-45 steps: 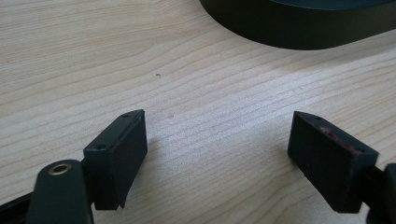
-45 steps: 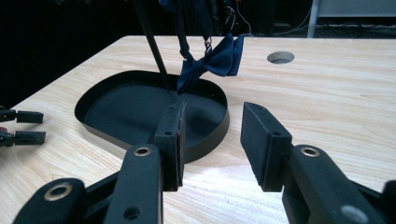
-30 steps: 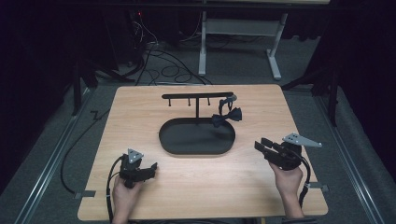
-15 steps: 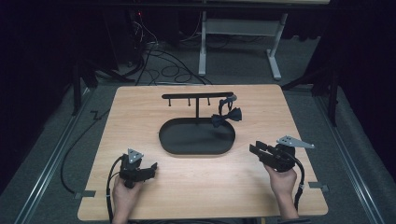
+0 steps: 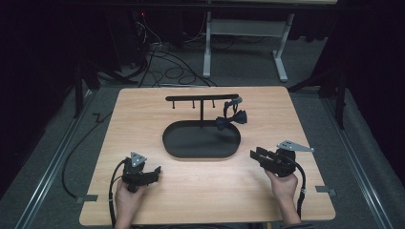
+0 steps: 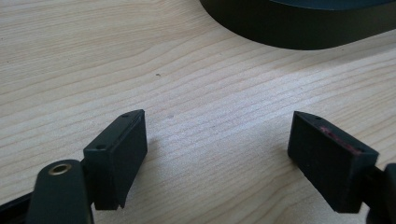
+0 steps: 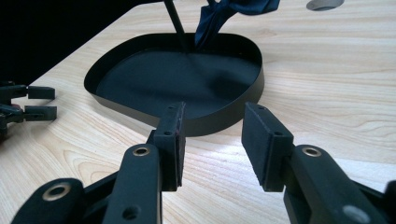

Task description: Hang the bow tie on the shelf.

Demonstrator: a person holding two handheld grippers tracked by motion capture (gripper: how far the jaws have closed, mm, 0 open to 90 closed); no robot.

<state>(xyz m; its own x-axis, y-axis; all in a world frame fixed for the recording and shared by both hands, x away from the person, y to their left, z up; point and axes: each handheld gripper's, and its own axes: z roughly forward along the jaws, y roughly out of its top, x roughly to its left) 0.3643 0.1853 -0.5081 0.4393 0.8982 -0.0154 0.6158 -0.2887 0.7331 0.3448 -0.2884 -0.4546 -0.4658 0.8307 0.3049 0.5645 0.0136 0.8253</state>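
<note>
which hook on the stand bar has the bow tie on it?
The far-right end of the stand bar: the bow tie hangs there by its strap, dangling over the tray. The short pegs to its left hang bare.

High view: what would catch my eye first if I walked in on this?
Probably the black stand in the middle of the wooden table: a bar on a post rising from an oval tray, with a dark bow tie hanging at the bar's right end. Next, the two hand-held grippers near the front edge, the left gripper and the right gripper, both open and empty, pointing toward the tray.
</note>
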